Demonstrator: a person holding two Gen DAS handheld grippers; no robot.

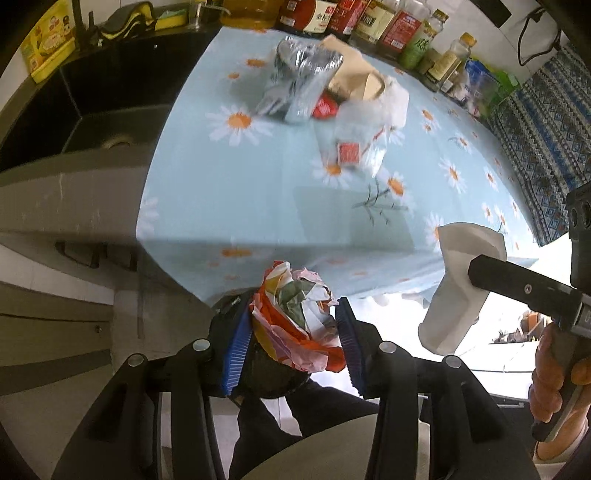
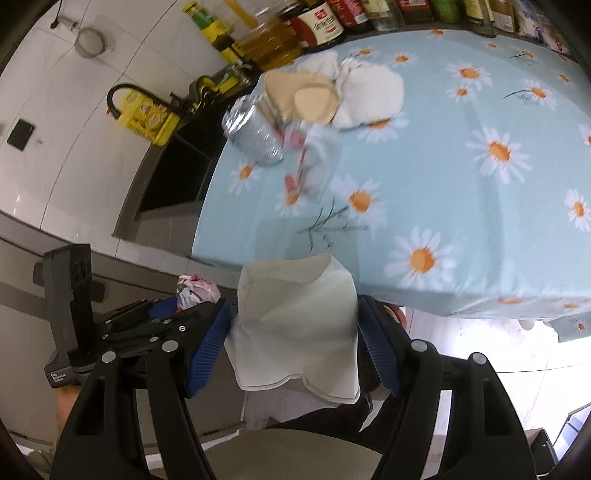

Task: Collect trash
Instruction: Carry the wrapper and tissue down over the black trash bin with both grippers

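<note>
My left gripper (image 1: 293, 325) is shut on a crumpled colourful wrapper (image 1: 299, 317), held below the table's front edge. It also shows in the right wrist view (image 2: 195, 290). My right gripper (image 2: 295, 332) is shut on a squashed white paper cup (image 2: 295, 325), also off the table's front edge; the cup shows in the left wrist view (image 1: 458, 288). A pile of trash lies on the far part of the daisy tablecloth (image 1: 229, 192): a foil bag (image 1: 299, 77), a brown paper bag (image 1: 354, 74), clear plastic packaging (image 1: 354, 144) and white tissue (image 2: 369, 92).
A dark sink (image 1: 85, 110) sits left of the table, with a black tap (image 2: 122, 96) and a yellow box (image 2: 147, 118). Bottles of sauce and oil (image 1: 369, 18) line the table's back edge. A patterned cloth (image 1: 543, 140) hangs at the right. A black-rimmed bin opening (image 1: 273, 373) is under the left gripper.
</note>
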